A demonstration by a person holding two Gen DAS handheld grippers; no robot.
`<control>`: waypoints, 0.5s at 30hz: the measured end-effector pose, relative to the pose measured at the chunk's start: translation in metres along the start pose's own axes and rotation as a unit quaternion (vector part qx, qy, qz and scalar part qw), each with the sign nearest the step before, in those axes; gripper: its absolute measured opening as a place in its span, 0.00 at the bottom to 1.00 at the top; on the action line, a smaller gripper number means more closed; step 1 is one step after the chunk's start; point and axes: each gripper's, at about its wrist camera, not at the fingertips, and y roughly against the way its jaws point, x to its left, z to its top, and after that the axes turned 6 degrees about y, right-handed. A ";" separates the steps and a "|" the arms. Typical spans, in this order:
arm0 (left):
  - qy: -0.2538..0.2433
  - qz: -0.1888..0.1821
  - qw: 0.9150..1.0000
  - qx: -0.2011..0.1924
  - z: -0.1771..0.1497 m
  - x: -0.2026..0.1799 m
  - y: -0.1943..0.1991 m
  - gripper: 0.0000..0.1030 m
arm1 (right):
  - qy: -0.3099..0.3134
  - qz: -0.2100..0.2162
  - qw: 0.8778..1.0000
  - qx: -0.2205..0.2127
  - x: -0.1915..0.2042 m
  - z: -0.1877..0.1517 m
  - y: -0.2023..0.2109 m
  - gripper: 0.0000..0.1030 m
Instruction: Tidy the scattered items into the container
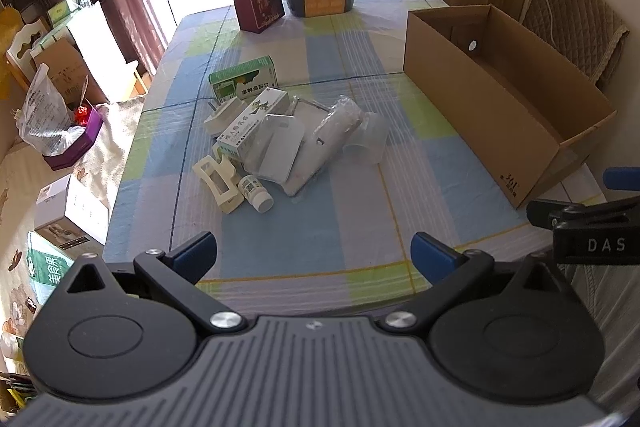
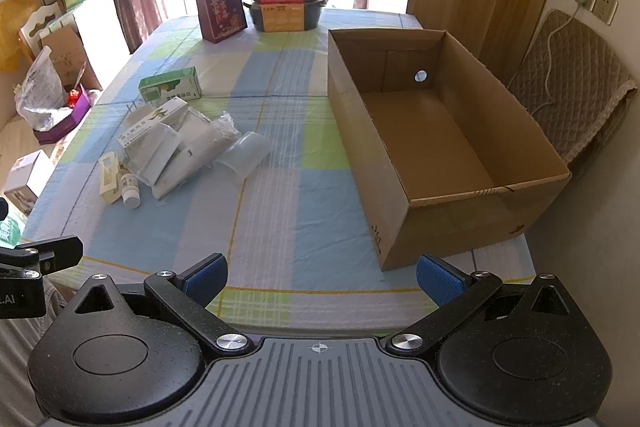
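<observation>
Nothing is packed yet: both the left gripper (image 1: 314, 259) and right gripper (image 2: 322, 279) hang wide open and empty at the table's near edge, the pile (image 1: 276, 139) lies mid-table left of the empty box (image 2: 436, 131), so next comes reaching for an item.

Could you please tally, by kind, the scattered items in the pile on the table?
Green-and-white cartons: 2
Pill bottle: 1
Cream plastic pieces: 2
Clear cup: 1
Wrapped white roll: 1
Flat white packs: 2
Total: 9, though overlaps make the flat packs uncertain.
</observation>
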 end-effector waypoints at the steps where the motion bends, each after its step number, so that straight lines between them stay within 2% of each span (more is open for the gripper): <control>1: 0.000 0.000 1.000 0.000 0.000 0.000 0.000 0.99 | 0.000 0.000 1.000 0.000 0.000 0.000 0.000 1.00; 15: 0.002 -0.002 1.000 0.007 0.000 0.002 -0.004 0.99 | 0.005 -0.002 1.000 0.004 0.001 0.001 -0.003 1.00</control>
